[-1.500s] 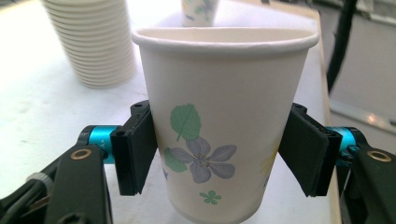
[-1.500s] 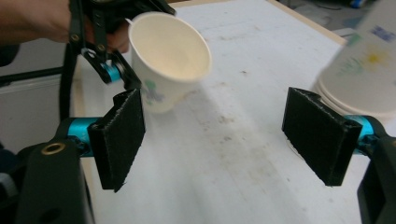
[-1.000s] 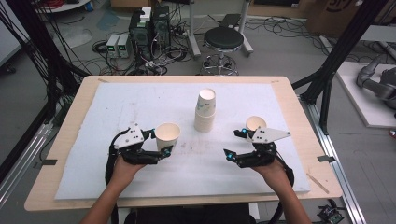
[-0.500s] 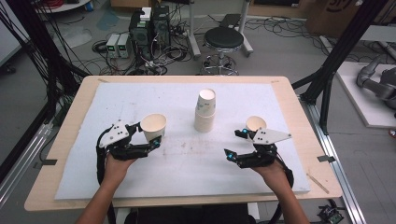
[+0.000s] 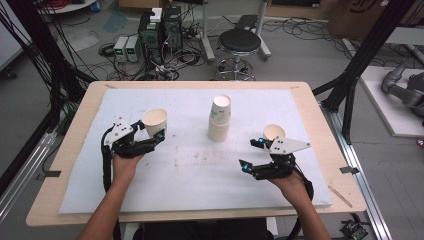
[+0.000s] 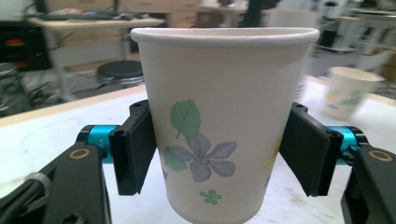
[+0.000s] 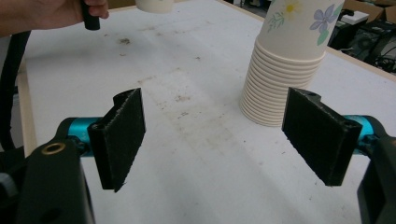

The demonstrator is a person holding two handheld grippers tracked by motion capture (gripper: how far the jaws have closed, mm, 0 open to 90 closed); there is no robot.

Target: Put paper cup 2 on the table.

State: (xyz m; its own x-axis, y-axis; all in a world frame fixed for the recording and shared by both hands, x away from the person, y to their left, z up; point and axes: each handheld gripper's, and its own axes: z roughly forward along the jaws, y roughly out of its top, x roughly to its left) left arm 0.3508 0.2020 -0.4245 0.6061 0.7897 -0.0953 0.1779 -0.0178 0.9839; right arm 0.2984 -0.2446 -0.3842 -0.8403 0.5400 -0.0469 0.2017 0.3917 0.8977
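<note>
My left tool [image 5: 159, 134] squeezes a white paper cup with flowers [image 5: 154, 122], left of the tall stack of paper cups [image 5: 219, 120], so I can carry it upright. My right tool [image 5: 252, 153] waits open and empty, right of the stack.

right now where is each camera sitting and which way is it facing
High view: above the person's side, looking forward and down on the table; both forearms and hand-held grippers show.
Left gripper view: rides the left hand-held gripper, looking level at its clamped flowered cup.
Right gripper view: rides the right hand-held gripper, jaws open, looking down across the table at the cup stack.
Shared: high and right gripper views both show the cup stack.
</note>
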